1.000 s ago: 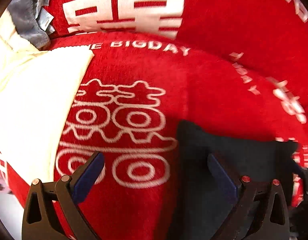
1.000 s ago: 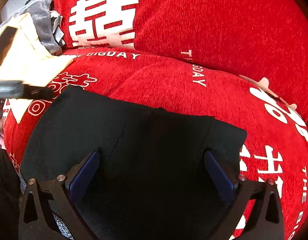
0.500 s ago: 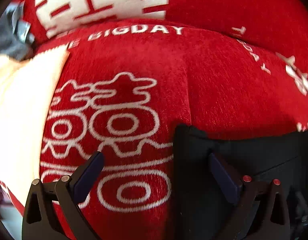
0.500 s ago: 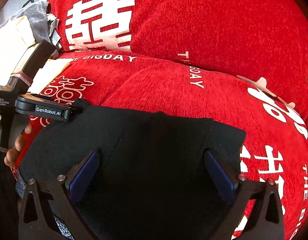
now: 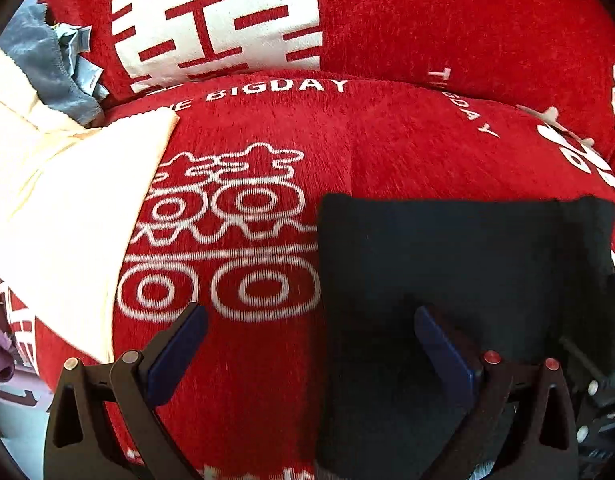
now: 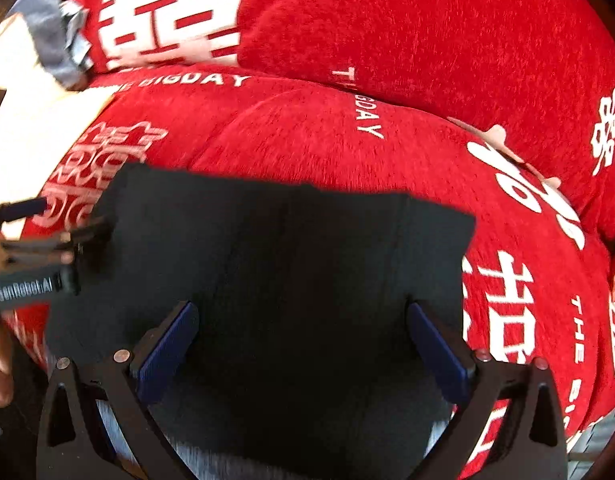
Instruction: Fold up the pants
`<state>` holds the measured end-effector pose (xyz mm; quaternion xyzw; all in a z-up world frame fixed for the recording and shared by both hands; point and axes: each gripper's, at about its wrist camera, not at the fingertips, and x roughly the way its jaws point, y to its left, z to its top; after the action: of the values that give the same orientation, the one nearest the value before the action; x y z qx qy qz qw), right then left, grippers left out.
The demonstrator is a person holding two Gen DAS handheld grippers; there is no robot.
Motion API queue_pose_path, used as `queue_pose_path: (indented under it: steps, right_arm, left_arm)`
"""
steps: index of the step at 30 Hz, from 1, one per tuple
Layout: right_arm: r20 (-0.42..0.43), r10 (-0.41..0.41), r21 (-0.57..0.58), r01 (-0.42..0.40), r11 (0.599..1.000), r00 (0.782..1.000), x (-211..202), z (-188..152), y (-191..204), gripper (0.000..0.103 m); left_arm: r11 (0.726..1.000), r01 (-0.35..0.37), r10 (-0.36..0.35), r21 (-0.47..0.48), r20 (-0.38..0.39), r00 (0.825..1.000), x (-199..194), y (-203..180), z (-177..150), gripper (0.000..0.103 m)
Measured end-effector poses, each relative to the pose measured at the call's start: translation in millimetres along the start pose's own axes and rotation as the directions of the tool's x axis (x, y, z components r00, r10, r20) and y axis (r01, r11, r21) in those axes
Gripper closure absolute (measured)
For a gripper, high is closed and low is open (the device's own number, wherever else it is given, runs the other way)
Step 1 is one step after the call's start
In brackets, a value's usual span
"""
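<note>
So the black pants [image 6: 291,264] are lying flat on the red cushion [image 6: 307,136] as a compact rectangle, edges looking pretty squared up from the right wrist view. I'm guessing the folding is mostly done, since there's no loose leg showing anywhere, and what's left is probably one more fold or just tidying and setting it aside. Can't tell how many layers are in there though, the fabric is too dark to read.

The right gripper [image 6: 303,344] is sitting right over the near part of the pants with its jaws spread wide and nothing pinched between them. The left gripper [image 5: 307,348] is also wide open and is straddling the left edge of the pants [image 5: 447,264], one finger over bare red cushion, the other over the black fabric. In the right wrist view you can see the left gripper [image 6: 63,236] coming in at the far left corner of the pants, close to it or touching, hard to say which.

Off to the left there's a cream cloth [image 5: 63,216] on the cushion, near the pants but apart, and a grey-blue cloth [image 5: 51,68] bunched up behind that
</note>
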<state>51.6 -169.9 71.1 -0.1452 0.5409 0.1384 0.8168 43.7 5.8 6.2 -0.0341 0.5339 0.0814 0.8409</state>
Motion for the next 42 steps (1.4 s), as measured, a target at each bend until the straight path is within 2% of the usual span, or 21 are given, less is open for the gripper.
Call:
queue_pose_path:
  steps: [4, 10, 17, 20, 22, 23, 25, 27, 28, 30, 33, 42]
  right_arm:
    - [0.027, 0.02, 0.035, -0.021, 0.999, 0.999, -14, -23, -8, 0.0]
    - [0.066, -0.052, -0.015, 0.053, 0.998, 0.996, -26, -52, 0, 0.0]
    - [0.043, -0.037, 0.061, 0.034, 0.998, 0.998, -36, -70, -5, 0.0]
    - [0.126, -0.126, 0.057, 0.12, 0.991, 0.984, -54, -73, 0, 0.0]
    - [0.175, -0.128, 0.044, 0.123, 0.991, 0.976, -63, -71, 5, 0.0]
    - [0.195, -0.098, 0.032, 0.094, 0.995, 0.976, -67, -69, 8, 0.0]
    - [0.18, -0.044, 0.019, 0.041, 0.999, 0.983, -63, -67, 12, 0.0]
    - [0.089, 0.022, 0.046, -0.027, 0.999, 0.996, -40, -67, 10, 0.0]
    - [0.068, 0.019, 0.054, -0.023, 0.998, 0.997, -33, -68, 10, 0.0]
    - [0.081, -0.031, 0.012, 0.03, 0.999, 0.996, -30, -70, 14, 0.0]
    - [0.075, -0.041, -0.012, 0.042, 0.999, 0.996, -36, -69, 19, 0.0]
    - [0.047, -0.098, 0.13, 0.091, 0.987, 0.994, -48, -59, 2, 0.0]
  left_arm:
    - [1.0, 0.001, -0.001, -0.001, 0.008, 1.0, -10, -2, -16, 0.0]
    - [1.0, 0.007, -0.007, -0.011, 0.017, 1.0, -16, -4, -34, 0.0]
    - [1.0, 0.019, -0.019, -0.018, 0.021, 1.0, -27, 0, -51, 0.0]
    - [0.999, 0.03, -0.029, -0.027, 0.029, 0.999, -31, 2, -57, 0.0]
    - [0.999, 0.037, -0.036, -0.033, 0.032, 0.999, -32, 3, -60, 0.0]
    - [0.999, 0.04, -0.038, -0.035, 0.031, 0.999, -32, 3, -61, 0.0]
    - [0.998, 0.043, -0.042, -0.04, 0.027, 0.999, -27, 3, -63, 0.0]
    - [0.998, 0.048, -0.048, -0.042, 0.021, 0.999, -21, 3, -64, 0.0]
    - [0.997, 0.06, -0.059, -0.046, 0.018, 0.998, -21, 3, -64, 0.0]
    - [0.997, 0.057, -0.056, -0.048, 0.017, 0.998, -22, 4, -64, 0.0]
    - [0.998, 0.038, -0.037, -0.04, 0.024, 0.999, -28, 1, -64, 0.0]
    - [0.999, 0.035, -0.034, -0.041, 0.044, 0.998, -54, -9, -74, 0.0]
